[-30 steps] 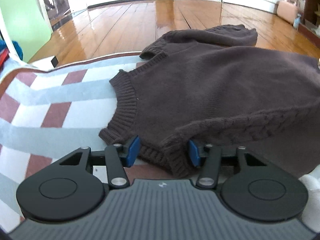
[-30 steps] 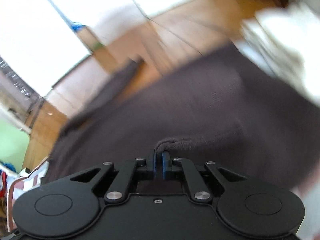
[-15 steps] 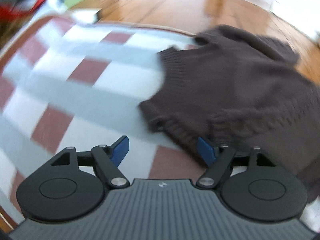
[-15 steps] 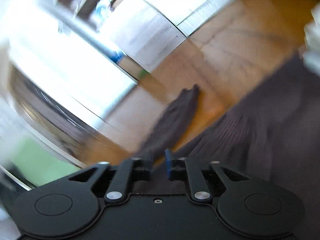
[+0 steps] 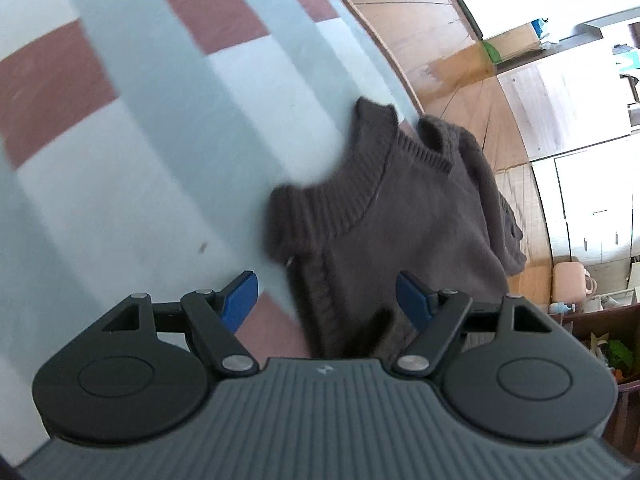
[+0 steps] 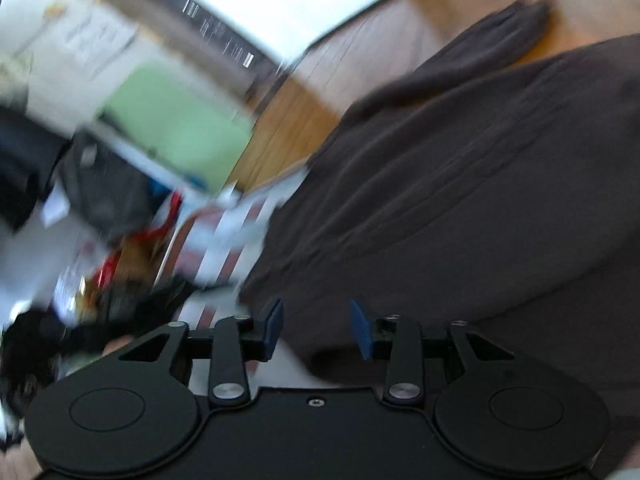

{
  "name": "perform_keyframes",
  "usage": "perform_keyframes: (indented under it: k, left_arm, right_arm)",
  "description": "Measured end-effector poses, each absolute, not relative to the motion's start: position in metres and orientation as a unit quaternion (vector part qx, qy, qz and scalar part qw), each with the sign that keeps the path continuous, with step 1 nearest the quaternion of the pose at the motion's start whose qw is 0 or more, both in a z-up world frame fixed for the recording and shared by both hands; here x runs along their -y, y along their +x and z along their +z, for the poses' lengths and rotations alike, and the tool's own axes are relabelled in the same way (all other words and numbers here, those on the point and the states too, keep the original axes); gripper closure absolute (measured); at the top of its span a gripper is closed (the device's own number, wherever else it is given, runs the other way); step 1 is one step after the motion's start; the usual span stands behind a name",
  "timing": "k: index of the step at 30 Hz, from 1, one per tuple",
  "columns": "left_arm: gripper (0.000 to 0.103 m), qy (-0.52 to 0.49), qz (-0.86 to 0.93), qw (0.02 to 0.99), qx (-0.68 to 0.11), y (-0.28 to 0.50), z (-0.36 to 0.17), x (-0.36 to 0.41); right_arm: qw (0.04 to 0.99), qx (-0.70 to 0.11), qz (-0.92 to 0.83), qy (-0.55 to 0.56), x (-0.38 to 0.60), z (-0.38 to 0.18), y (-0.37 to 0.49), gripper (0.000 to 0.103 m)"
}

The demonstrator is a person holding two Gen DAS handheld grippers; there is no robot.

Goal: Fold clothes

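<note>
Both grippers stand with their blue pads apart and nothing pinched; the left gripper (image 5: 327, 300) holds its jaws wide, with a knitted edge of the dark brown sweater (image 5: 400, 216) lying in the gap between the pads, nearer the right-hand pad, though neither pad presses on it; the right gripper (image 6: 316, 330) has jaws that are opening at this moment, spread to a middling gap, and the sweater (image 6: 460, 184) lies just ahead of and under them, its folded edge running across below the pads without being clamped.

Seen from the left wrist, the sweater lies on a cloth (image 5: 152, 140) patterned in pale blue-grey, white and brick-red blocks; its ribbed V-neck (image 5: 400, 160) faces the camera, and a bunched sleeve or side part (image 5: 492, 200) lies along the far right of the garment, near the cloth's edge; beyond that edge is a glossy wooden floor (image 5: 452, 68) and, further off, white cupboards (image 5: 592, 208) and a pink case (image 5: 570, 280).

From the right wrist the view is blurred; the sweater fills the right half of the picture, a sleeve (image 6: 500, 36) stretching away over the wooden floor (image 6: 288, 120); the patterned cloth (image 6: 232, 240) shows at its left edge; a green panel (image 6: 172, 128) and dark clutter stand further left, too smeared to tell apart.
</note>
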State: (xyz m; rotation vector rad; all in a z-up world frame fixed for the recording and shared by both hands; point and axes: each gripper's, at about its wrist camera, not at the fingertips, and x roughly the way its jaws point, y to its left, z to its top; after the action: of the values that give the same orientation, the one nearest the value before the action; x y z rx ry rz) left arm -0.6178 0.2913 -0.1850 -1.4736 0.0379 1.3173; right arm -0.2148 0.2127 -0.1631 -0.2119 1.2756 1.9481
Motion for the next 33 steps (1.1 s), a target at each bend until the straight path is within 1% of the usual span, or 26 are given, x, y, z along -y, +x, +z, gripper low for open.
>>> perform_keyframes:
  k: [2, 3, 4, 5, 6, 7, 8, 9, 11, 13, 16, 18, 19, 20, 21, 23, 25, 26, 28, 29, 30, 33]
  left_arm:
    - [0.028, -0.604, 0.565, 0.561, -0.024, -0.614, -0.185, -0.306]
    - [0.030, -0.587, 0.565, 0.578, -0.049, -0.607, -0.183, -0.313]
    - [0.042, -0.550, 0.576, 0.595, -0.106, -0.593, -0.178, -0.320]
    - [0.088, -0.504, 0.589, 0.608, -0.172, -0.576, -0.173, -0.327]
    - [0.091, -0.463, 0.598, 0.617, -0.218, -0.563, -0.169, -0.328]
    - [0.091, -0.430, 0.605, 0.628, -0.234, -0.554, -0.163, -0.327]
    - [0.092, -0.406, 0.614, 0.637, -0.230, -0.552, -0.154, -0.325]
    - [0.092, -0.378, 0.633, 0.639, -0.220, -0.555, -0.140, -0.321]
    - [0.092, -0.317, 0.684, 0.631, -0.184, -0.571, -0.106, -0.312]
    - [0.092, -0.283, 0.706, 0.617, -0.201, -0.576, -0.097, -0.312]
    - [0.090, -0.359, 0.690, 0.589, -0.220, -0.583, -0.130, -0.311]
    - [0.083, -0.416, 0.673, 0.566, -0.230, -0.588, -0.155, -0.309]
    - [0.078, -0.435, 0.678, 0.554, -0.212, -0.592, -0.159, -0.304]
    - [0.065, -0.450, 0.687, 0.541, -0.184, -0.596, -0.159, -0.297]
    - [0.056, -0.460, 0.693, 0.530, -0.164, -0.598, -0.156, -0.289]
    - [0.055, -0.454, 0.706, 0.525, -0.141, -0.598, -0.141, -0.277]
    - [0.055, -0.433, 0.705, 0.548, -0.121, -0.594, -0.122, -0.270]
    - [0.055, -0.416, 0.685, 0.588, -0.109, -0.585, -0.110, -0.267]
    - [0.048, -0.374, 0.631, 0.674, -0.087, -0.563, -0.086, -0.264]
    - [0.043, -0.356, 0.609, 0.702, -0.094, -0.548, -0.080, -0.263]
    - [0.040, -0.348, 0.590, 0.719, -0.120, -0.529, -0.078, -0.262]
    - [0.039, -0.346, 0.540, 0.737, -0.213, -0.479, -0.092, -0.252]
  right_arm:
    - [0.386, -0.493, 0.769, -0.126, -0.210, -0.164, -0.236, 0.055]
    - [0.386, -0.488, 0.769, -0.147, -0.210, -0.166, -0.245, 0.051]
    - [0.385, -0.486, 0.766, -0.167, -0.211, -0.171, -0.253, 0.050]
    - [0.382, -0.489, 0.762, -0.185, -0.213, -0.175, -0.260, 0.049]
    - [0.373, -0.500, 0.755, -0.200, -0.214, -0.183, -0.260, 0.049]
    - [0.365, -0.518, 0.746, -0.205, -0.214, -0.190, -0.256, 0.049]
    - [0.363, -0.536, 0.735, -0.204, -0.215, -0.194, -0.253, 0.049]
    - [0.366, -0.547, 0.726, -0.201, -0.215, -0.196, -0.249, 0.049]
    - [0.382, -0.544, 0.723, -0.189, -0.205, -0.187, -0.235, 0.049]
    - [0.399, -0.531, 0.726, -0.179, -0.191, -0.176, -0.221, 0.049]
    - [0.433, -0.526, 0.713, -0.168, -0.166, -0.175, -0.197, 0.049]
    - [0.467, -0.529, 0.686, -0.178, -0.154, -0.179, -0.181, 0.049]
    - [0.486, -0.529, 0.671, -0.184, -0.148, -0.179, -0.173, 0.049]
    - [0.503, -0.528, 0.659, -0.184, -0.139, -0.177, -0.163, 0.049]
    - [0.517, -0.527, 0.650, -0.179, -0.131, -0.174, -0.156, 0.049]
    - [0.547, -0.526, 0.631, -0.159, -0.108, -0.165, -0.133, 0.049]
    - [0.577, -0.521, 0.615, -0.132, -0.085, -0.156, -0.108, 0.049]
    - [0.591, -0.518, 0.608, -0.115, -0.076, -0.153, -0.097, 0.049]
    - [0.620, -0.511, 0.590, -0.085, -0.067, -0.153, -0.080, 0.048]
    - [0.637, -0.510, 0.574, -0.069, -0.064, -0.155, -0.072, 0.047]
    - [0.656, -0.511, 0.553, -0.052, -0.059, -0.158, -0.062, 0.047]
    - [0.685, -0.531, 0.499, -0.014, -0.053, -0.170, -0.034, 0.047]
